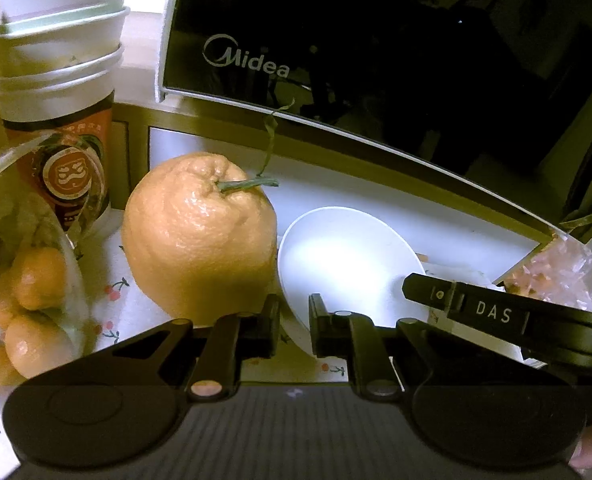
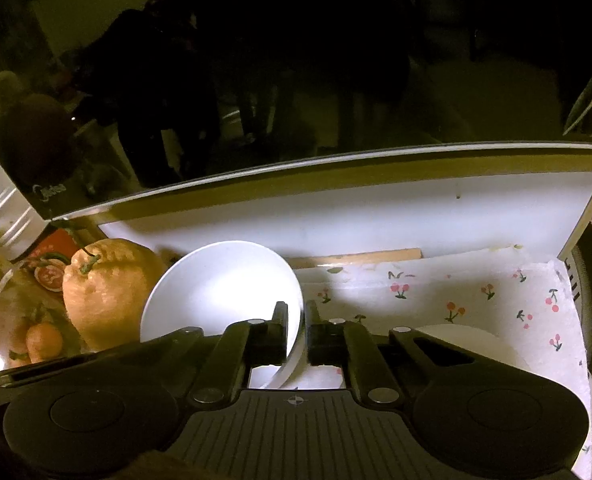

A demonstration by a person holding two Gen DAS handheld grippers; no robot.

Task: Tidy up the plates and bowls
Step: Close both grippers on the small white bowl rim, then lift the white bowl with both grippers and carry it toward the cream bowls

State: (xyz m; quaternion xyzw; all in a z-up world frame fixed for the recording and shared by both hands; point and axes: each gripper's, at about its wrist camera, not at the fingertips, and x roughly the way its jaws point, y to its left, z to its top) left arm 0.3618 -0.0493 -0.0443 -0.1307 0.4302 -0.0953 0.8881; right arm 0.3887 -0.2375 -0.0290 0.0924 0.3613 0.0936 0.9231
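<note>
My right jaws (image 2: 296,334): nearly closed, pinching the rim of a round white ceramic bowl (image 2: 219,292); one jaw sits inside the bowl, the other outside its wall.
My left jaws (image 1: 294,326): a narrow gap, straddling the same bowl's (image 1: 344,264) near rim; I cannot tell whether they press on it or only bracket it.
Bowl position: tilted up on edge, its hollow facing the cameras, low over the cherry-print cloth on the tabletop (image 2: 476,292), in front of a glossy black Midea microwave oven (image 1: 376,40).
Neighbour on the left: a large knobbly orange citrus fruit with a green stalk (image 1: 199,236), just beside the bowl's rim, perhaps touching.
Further left: a tall stack of white paper cups and bowls (image 1: 55,40), and a clear bag of small oranges (image 1: 27,292).
Under my right side: a pale flat plate (image 2: 472,340), partly hidden by my gripper.
Risk one: the grip is on a thin, smooth rim, so I judge the bowl could pivot or slip out and strike the plate below.
Risk two: swinging left could nudge the fruit into the cup stack.
Risk three: two grippers pulling unevenly could twist the bowl free.
</note>
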